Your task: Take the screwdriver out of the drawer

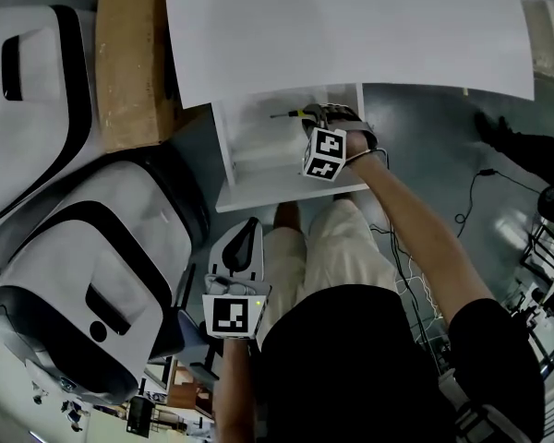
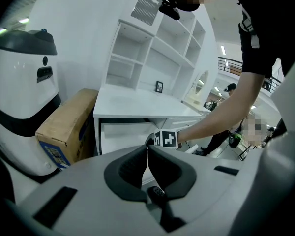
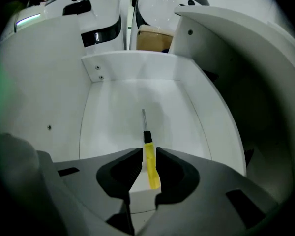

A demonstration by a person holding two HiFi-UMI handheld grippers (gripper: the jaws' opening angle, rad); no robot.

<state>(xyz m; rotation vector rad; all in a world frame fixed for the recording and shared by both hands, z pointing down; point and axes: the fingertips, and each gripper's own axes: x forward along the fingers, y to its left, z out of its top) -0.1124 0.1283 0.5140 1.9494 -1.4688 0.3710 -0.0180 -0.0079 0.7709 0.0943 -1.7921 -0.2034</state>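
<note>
My right gripper (image 3: 148, 157) reaches down into the open drawer (image 3: 113, 117), a shallow white box with smooth, matte panels and two small screw heads showing in its back corner. My dark, rubbery fingers (image 3: 132, 163) have closed on the screwdriver (image 3: 148, 146). They curve in like two blunt hooks, and their tips press the yellow plastic handle from either side. The handle is slim and slightly flared toward its butt end. Ahead of it come a short black collar and then a thin grey metal shaft that points toward the drawer's back wall. I cannot tell whether the tool rests on the drawer floor or has cleared it.

The drawer stands pulled out from under a flat white worktop (image 1: 351, 35), whose surface looks plain and even. Above it, in the left gripper view, rises a white shelf unit (image 2: 152, 53) of square open compartments.

My left gripper (image 2: 147, 150) hangs low, well apart from the drawer and on the near side of its front. Its fingers are pressed together tip to tip with nothing between them.

A brown cardboard box (image 1: 129, 53) with a rough, dull face stands beside the worktop. Next to it stand rounded, glossy white machine shells (image 1: 92, 275) banded in black.
</note>
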